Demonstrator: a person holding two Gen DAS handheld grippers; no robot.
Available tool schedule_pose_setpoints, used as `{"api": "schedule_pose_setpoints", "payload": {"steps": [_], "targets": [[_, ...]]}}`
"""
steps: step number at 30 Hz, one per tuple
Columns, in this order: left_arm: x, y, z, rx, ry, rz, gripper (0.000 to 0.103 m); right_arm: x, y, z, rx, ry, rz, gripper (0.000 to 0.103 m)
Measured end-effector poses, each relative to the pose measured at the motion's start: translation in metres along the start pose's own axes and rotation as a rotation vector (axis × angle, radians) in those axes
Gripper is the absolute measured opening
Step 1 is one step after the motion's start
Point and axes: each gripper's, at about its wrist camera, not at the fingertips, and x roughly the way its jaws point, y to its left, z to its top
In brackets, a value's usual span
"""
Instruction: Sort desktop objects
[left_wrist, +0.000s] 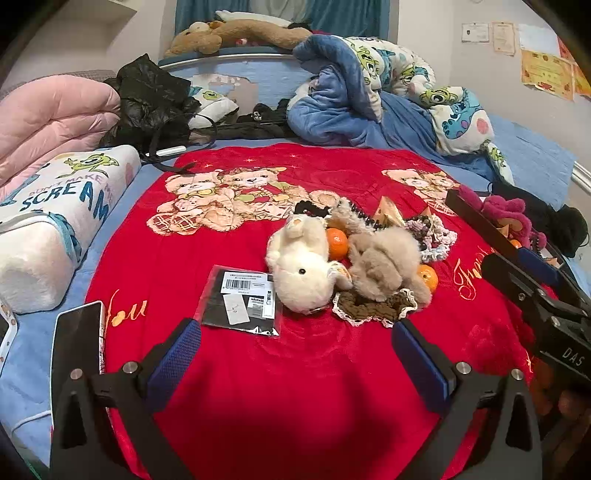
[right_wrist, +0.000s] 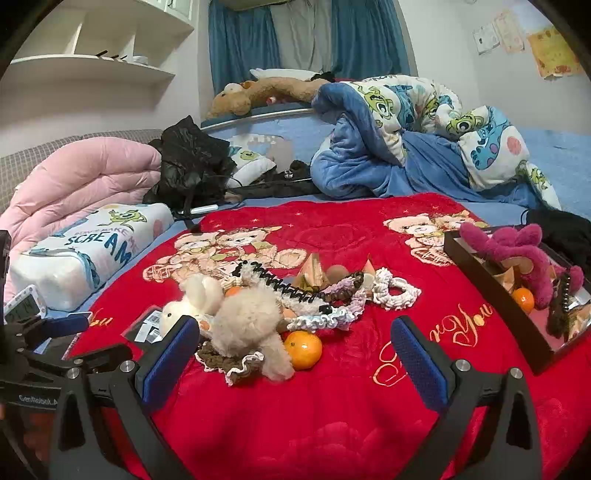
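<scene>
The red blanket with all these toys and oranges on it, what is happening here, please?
A person holds two claws over the red blanket, both open and empty. The left claw faces the white plush and a packet. The right claw points at the beige plush and an orange. The black tray already holds a pink plush and another orange.

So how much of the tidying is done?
Only a bit. The black tray already holds a pink plush, an orange and a few small bits. Nothing is in hand: the left gripper and right gripper are both open and empty. Left on the red blanket: white plush, beige plush, oranges, scrunchies, a packet.
</scene>
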Motion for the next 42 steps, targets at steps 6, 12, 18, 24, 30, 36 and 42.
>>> {"api": "schedule_pose_setpoints", "payload": {"steps": [6,12,18,24,30,36,42], "targets": [[0.008,0.002,-0.002,-0.024,0.045,-0.014,0.103,0.001,-0.005,-0.001,0.015,0.006,0.011,0.103],[0.005,0.001,-0.001,-0.019,0.028,-0.028,0.103,0.002,-0.007,-0.002,0.046,0.009,0.065,0.103],[0.008,0.006,0.000,-0.068,0.047,-0.060,0.103,0.002,-0.008,-0.002,0.060,0.007,0.069,0.103],[0.008,0.009,0.002,-0.101,0.034,-0.034,0.103,0.001,-0.016,-0.001,0.119,0.015,0.112,0.103],[0.008,0.003,0.003,-0.105,0.022,-0.065,0.103,0.000,-0.019,0.000,0.153,0.020,0.128,0.103],[0.006,-0.005,0.004,-0.089,0.014,-0.071,0.103,-0.003,-0.023,0.001,0.166,0.027,0.155,0.103],[0.005,-0.005,0.004,-0.077,0.015,-0.059,0.103,-0.007,-0.023,0.003,0.166,0.056,0.140,0.103]]}}
